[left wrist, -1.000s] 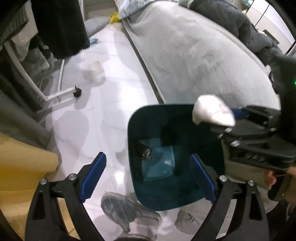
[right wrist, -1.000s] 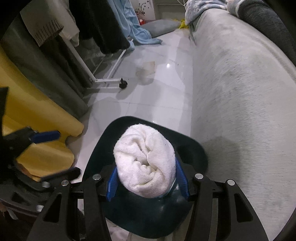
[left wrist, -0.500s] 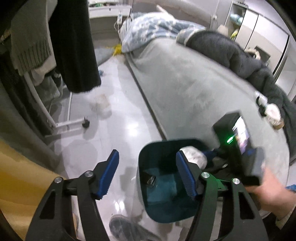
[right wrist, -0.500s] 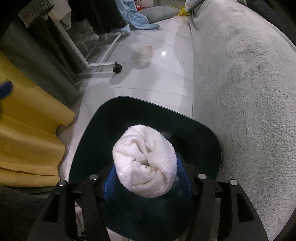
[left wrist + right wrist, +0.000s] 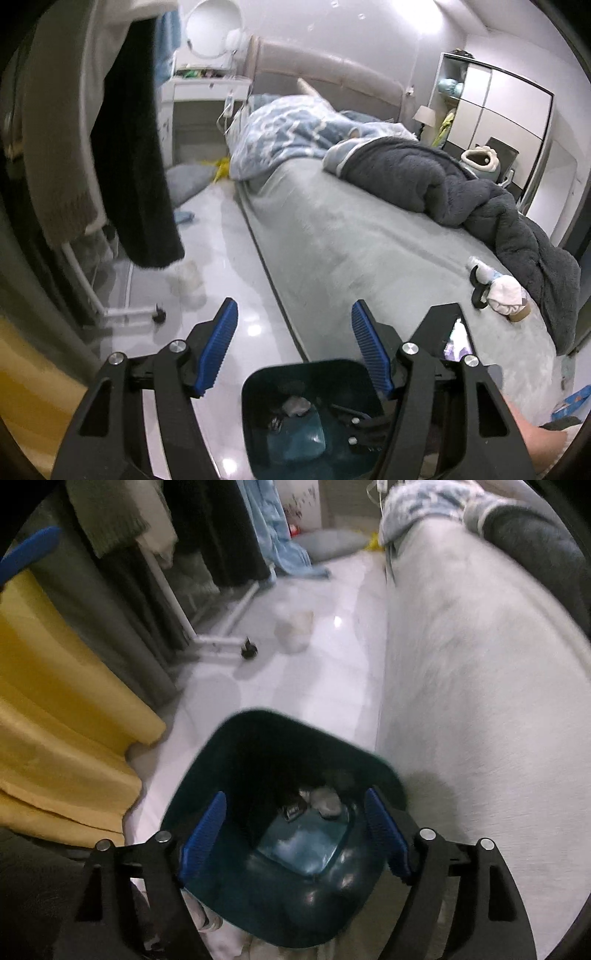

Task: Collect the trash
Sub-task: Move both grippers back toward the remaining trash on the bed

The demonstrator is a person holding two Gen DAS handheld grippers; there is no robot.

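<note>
Trash bin (image 5: 229, 760) beside the bed (image 5: 480, 701)
Blurry lumps lie deep inside; right gripper (image 5: 295, 834) and left gripper (image 5: 295, 343) both gape, holding nothing.

White tile floor (image 5: 343, 657), teal bin (image 5: 258, 746), grey bed (image 5: 354, 236), dark blanket (image 5: 480, 199)

Bin (image 5: 280, 915) contents blurred, perhaps wadding

From the left wrist we look forward across the bed (image 5: 332, 236) toward the headboard, from the right wrist steeply down and close over the bin (image 5: 258, 760), and both views share that bin (image 5: 306, 373), the floor (image 5: 317, 672) and the bed's edge.
</note>
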